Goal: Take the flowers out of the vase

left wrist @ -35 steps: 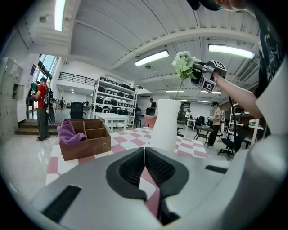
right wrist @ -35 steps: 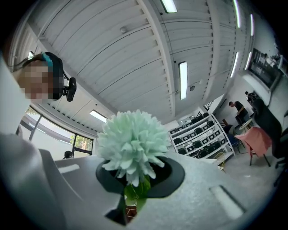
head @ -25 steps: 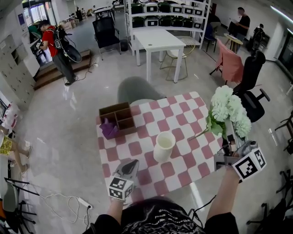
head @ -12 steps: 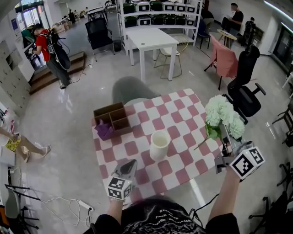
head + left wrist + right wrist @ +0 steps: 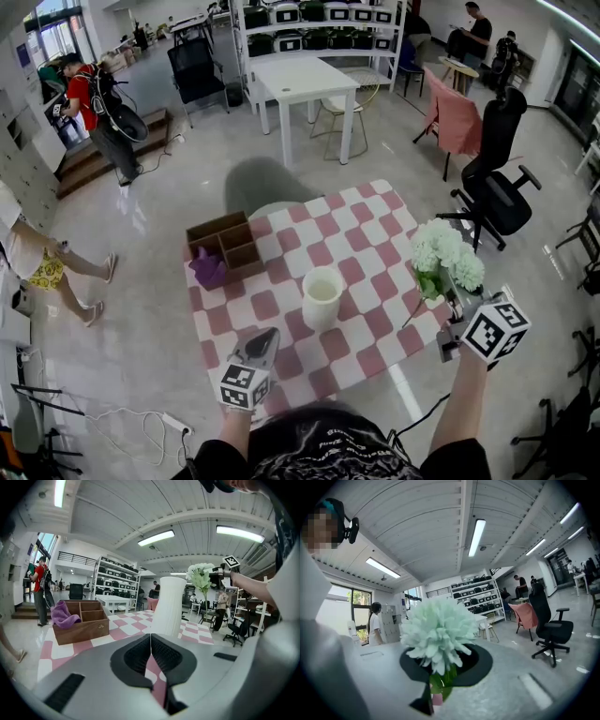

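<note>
At the right edge of the checkered surface (image 5: 361, 246), the right gripper (image 5: 458, 309) holds the flowers (image 5: 441, 256). They are already clear of the vase (image 5: 322, 296), which stands upright near the middle, looks empty, and is well apart from the bunch. The fingers (image 5: 473, 666) are nearly together, pinched on the green stems low down, w/ the heads rising above the grip. Gripping low prob. spares the blooms from crushing and leaves the stem tail free; it angles down over the surface's edge, so laying the bunch down seems the next step.

The left gripper (image 5: 266, 337) sits low at the near edge, pointing toward the vase but not touching it. Its fingers (image 5: 136, 656) are closed tip to tip on nothing, likely parked there to steady the vase if needed.

The flowers are a tight cluster of pale white-green pompom heads w/ a few green leaves below. The stem count can't be made out, since the right gripper view is blurred up close. They look soft and light, poss. artificial.

A wooden box (image 5: 225, 242) w/ a purple cloth (image 5: 206, 270) sits far left, out of the way.
</note>
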The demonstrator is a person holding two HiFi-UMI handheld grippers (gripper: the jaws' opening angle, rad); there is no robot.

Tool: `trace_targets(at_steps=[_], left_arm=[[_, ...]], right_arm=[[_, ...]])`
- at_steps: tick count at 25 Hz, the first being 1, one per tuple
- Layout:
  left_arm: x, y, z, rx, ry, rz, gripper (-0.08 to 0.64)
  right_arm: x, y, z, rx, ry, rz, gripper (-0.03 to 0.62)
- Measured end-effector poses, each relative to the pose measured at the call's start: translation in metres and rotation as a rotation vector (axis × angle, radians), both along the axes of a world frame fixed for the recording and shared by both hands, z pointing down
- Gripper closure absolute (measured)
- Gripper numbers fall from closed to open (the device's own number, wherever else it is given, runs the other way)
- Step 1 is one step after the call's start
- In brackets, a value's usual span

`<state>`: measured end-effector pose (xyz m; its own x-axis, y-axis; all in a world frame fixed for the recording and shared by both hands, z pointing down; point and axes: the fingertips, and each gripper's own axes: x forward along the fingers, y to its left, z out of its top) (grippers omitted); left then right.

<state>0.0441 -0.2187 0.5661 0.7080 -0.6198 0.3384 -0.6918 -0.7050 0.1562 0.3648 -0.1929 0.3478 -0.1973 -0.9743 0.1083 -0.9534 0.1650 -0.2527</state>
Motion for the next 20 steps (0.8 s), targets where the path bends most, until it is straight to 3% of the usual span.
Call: trace_targets(at_steps=[8, 14, 20], left_arm=[[-0.002, -0.001, 0.0, -0.001, -0.008, -0.013, 0.548], [-0.005, -0.002, 0.0, 0.0, -0.015, -0.03, 0.548], [-0.012, -0.005, 0.004, -0.002, -0.03, -0.053, 0.549]], right_arm=[[0.008, -0.009, 0.058, -0.156, -0.029, 0.013, 0.543], [0.006, -0.019, 0.086, -0.212, -0.072, -0.006, 0.543], [0.004, -0.027, 0.117, -0.282, -0.045, -0.014, 0.543]])
